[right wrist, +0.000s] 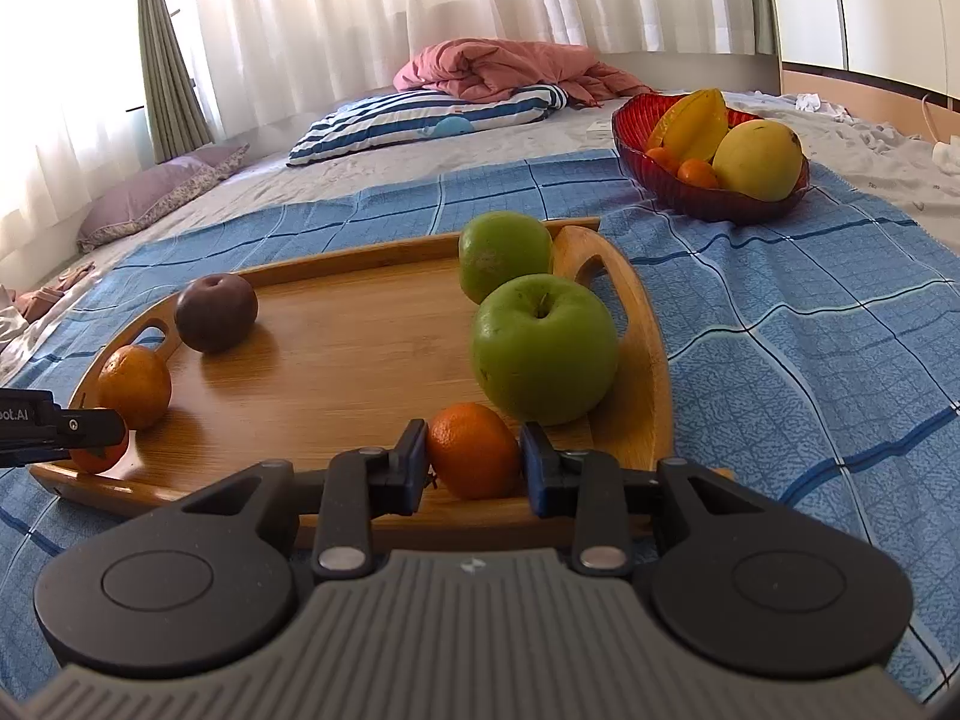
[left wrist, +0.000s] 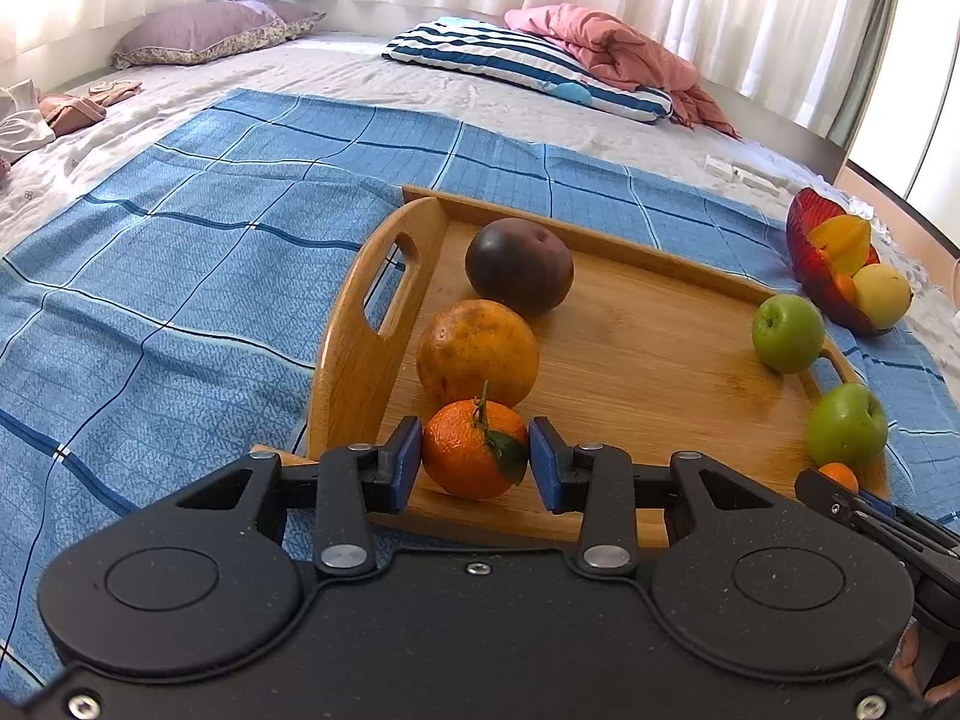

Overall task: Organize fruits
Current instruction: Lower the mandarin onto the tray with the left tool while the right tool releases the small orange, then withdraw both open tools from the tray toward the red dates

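My left gripper (left wrist: 475, 457) is shut on a mandarin with a stem and leaf (left wrist: 471, 450), at the near left corner of the wooden tray (left wrist: 348, 330). Just beyond it on the tray lie a larger orange (left wrist: 477, 351) and a dark purple fruit (left wrist: 519, 264). My right gripper (right wrist: 474, 461) is shut on a smaller mandarin (right wrist: 471, 447) at the near right of the tray (right wrist: 651, 372). Two green apples (right wrist: 543, 348) (right wrist: 504, 252) stand behind it. I cannot tell whether either mandarin touches the tray floor.
A red glass bowl (right wrist: 708, 198) with a star fruit, a yellow fruit and small oranges sits beyond the tray's right end. The tray lies on a blue checked cloth (left wrist: 180, 276) over a bed. Pillows and a pink quilt (right wrist: 504, 69) lie farther back.
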`<act>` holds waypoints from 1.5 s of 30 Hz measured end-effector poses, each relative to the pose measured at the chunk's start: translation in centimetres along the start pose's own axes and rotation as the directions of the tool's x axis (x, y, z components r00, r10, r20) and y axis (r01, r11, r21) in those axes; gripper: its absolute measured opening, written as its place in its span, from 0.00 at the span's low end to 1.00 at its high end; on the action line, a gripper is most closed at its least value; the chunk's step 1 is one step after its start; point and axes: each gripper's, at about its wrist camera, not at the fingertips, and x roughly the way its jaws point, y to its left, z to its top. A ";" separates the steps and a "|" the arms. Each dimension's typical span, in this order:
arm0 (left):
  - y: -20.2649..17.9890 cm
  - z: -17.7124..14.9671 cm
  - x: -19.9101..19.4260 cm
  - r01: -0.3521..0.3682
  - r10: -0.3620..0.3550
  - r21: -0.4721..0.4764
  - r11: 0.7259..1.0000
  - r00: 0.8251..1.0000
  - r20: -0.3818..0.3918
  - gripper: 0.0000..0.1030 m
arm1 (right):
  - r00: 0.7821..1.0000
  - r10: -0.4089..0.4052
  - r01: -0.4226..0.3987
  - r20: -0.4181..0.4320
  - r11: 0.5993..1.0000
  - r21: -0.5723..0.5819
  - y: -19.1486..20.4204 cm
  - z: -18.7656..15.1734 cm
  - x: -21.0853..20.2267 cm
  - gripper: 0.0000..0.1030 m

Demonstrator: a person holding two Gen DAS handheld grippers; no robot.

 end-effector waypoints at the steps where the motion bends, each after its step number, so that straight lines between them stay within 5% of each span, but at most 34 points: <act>1: 0.0 0.0 0.1 -0.001 0.001 0.001 1.000 1.000 0.000 0.36 | 1.000 0.000 0.000 0.000 1.000 0.000 0.0 0.0 0.0 0.36; 17: -0.2 -0.1 0.4 -0.014 0.014 0.005 1.000 1.000 -0.021 0.39 | 1.000 0.009 -0.009 0.008 1.000 0.000 0.0 0.0 -0.6 0.47; 21: -0.1 -0.2 0.0 -0.014 0.014 0.003 1.000 1.000 -0.017 0.49 | 1.000 0.018 -0.018 0.014 1.000 0.005 -0.2 -0.1 -1.2 0.55; 25: 0.0 -0.1 -0.9 0.020 -0.020 -0.001 1.000 0.999 -0.027 0.73 | 0.999 0.030 -0.030 0.024 1.000 0.008 -0.2 -0.3 -2.0 0.60; 45: -0.5 -2.7 -8.9 0.075 -0.083 0.110 0.991 0.994 0.066 0.87 | 0.982 0.124 -0.108 0.140 0.988 -0.114 1.1 -1.9 -8.1 0.83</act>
